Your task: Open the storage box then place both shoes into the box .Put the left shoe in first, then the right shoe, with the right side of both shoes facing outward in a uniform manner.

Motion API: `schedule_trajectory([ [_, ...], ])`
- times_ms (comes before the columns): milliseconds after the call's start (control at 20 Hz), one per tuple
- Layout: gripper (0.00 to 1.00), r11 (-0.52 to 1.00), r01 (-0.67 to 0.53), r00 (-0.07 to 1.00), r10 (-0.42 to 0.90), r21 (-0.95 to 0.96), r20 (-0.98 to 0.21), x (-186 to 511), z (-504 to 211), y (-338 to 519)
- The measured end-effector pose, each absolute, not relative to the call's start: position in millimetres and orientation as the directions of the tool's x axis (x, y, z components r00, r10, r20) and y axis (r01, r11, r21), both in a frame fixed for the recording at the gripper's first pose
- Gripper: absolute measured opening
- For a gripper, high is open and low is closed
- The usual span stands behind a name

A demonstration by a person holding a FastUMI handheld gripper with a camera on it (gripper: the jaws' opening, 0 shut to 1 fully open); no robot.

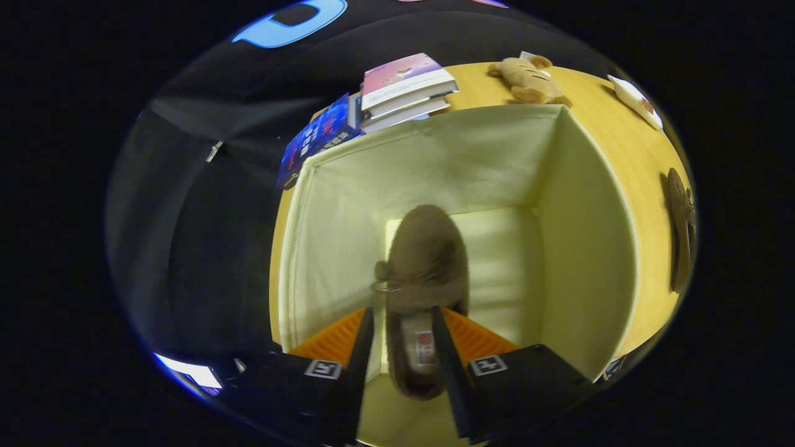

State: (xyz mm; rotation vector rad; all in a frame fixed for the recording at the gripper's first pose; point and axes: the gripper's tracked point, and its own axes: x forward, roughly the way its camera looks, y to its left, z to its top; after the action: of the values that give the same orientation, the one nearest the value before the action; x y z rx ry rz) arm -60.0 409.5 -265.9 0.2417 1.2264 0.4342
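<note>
I look down into an open cream fabric storage box [435, 161] that stands on a yellow wooden table [627, 149]. A brown fuzzy slipper [425, 254] is inside the box, with its toe pointing away from me and its opening towards me. My gripper [404, 313] is shut on it, one finger pressing each side of its heel end. Whether the slipper rests on the box floor I cannot tell. A second brown slipper [680, 230] lies on the table outside the box's right wall.
Behind the box's far wall lies a stack of books [404, 87], with a blue book [320, 136] leaning to their left. A tan plush toy [528, 77] and a white object [633, 99] sit on the table's far right.
</note>
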Motion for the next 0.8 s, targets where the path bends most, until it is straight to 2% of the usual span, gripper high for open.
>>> schedule_trajectory([
  [50, 0.87, 0.886, -0.218, 0.280, 0.459, 0.410, -0.843, -62.4, -258.4, 407.9],
  [100, 0.96, 0.878, -0.248, 0.293, 0.471, 0.410, -0.832, -63.9, -247.7, 403.5],
  [450, 0.99, 0.869, -0.391, 0.484, 0.473, 0.302, -0.736, -51.3, -181.0, 321.7],
  [600, 0.99, 0.886, -0.393, 0.552, 0.442, 0.247, -0.707, -43.6, -163.6, 268.9],
  [800, 0.99, 0.929, -0.344, 0.628, 0.335, 0.136, -0.703, -28.9, -166.1, 182.9],
])
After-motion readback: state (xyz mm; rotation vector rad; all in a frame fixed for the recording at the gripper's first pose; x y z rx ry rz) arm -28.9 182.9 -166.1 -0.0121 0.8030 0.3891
